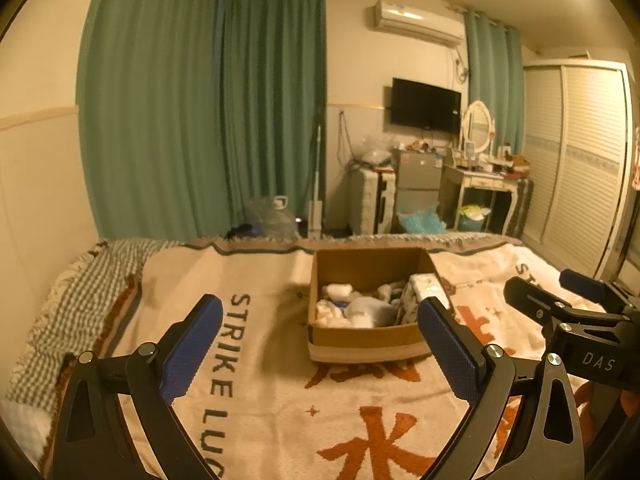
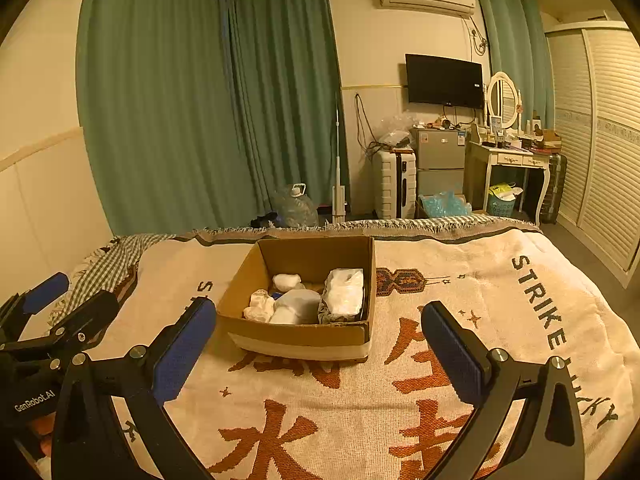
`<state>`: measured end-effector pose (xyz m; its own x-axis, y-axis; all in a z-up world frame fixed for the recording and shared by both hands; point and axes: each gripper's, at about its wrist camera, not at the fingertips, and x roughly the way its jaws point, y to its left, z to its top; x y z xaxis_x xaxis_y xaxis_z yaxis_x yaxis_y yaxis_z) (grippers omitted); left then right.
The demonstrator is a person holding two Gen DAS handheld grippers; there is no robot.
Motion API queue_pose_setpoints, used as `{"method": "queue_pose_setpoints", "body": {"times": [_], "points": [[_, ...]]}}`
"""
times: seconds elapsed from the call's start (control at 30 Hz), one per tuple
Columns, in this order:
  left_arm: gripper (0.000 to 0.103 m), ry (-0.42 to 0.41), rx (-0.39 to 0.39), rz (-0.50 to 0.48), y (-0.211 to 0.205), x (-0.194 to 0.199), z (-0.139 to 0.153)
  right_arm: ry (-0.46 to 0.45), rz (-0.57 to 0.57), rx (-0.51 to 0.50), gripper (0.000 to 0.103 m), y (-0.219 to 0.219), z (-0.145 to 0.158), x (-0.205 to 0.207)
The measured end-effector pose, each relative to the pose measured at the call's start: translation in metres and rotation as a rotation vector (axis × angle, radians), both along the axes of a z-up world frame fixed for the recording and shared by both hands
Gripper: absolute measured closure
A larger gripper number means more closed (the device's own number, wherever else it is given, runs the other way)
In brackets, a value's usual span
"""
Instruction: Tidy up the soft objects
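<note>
An open cardboard box [image 1: 360,340] [image 2: 304,340] sits on the bed's cream blanket [image 1: 260,400] [image 2: 460,272]. Inside lie several soft white and grey items [image 1: 360,308] [image 2: 288,304] and a white tissue pack [image 1: 420,292] [image 2: 344,292] at its right side. My left gripper [image 1: 320,352] is open and empty, held above the blanket just in front of the box. My right gripper [image 2: 320,352] is open and empty, also in front of the box. Each gripper shows in the other's view, the right one [image 1: 560,296] and the left one [image 2: 44,300].
Green curtains [image 1: 200,112] hang behind the bed. Past the foot of the bed stand a suitcase [image 2: 394,184], a small fridge [image 2: 438,160], a vanity table [image 2: 512,160] and a water jug [image 2: 296,204]. A wardrobe [image 2: 600,140] lines the right wall.
</note>
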<state>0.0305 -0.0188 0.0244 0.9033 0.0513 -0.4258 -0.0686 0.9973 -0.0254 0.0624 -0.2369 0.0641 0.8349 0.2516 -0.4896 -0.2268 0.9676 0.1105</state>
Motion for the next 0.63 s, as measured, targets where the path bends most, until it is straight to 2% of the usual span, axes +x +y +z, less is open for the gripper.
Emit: {"method": "queue_pose_setpoints", "body": {"times": [0.63], "points": [[0.003, 0.006, -0.004, 0.006, 0.0007, 0.0004, -0.0005, 0.005, 0.011, -0.015, 0.0, 0.0021, -0.0023, 0.0]]}}
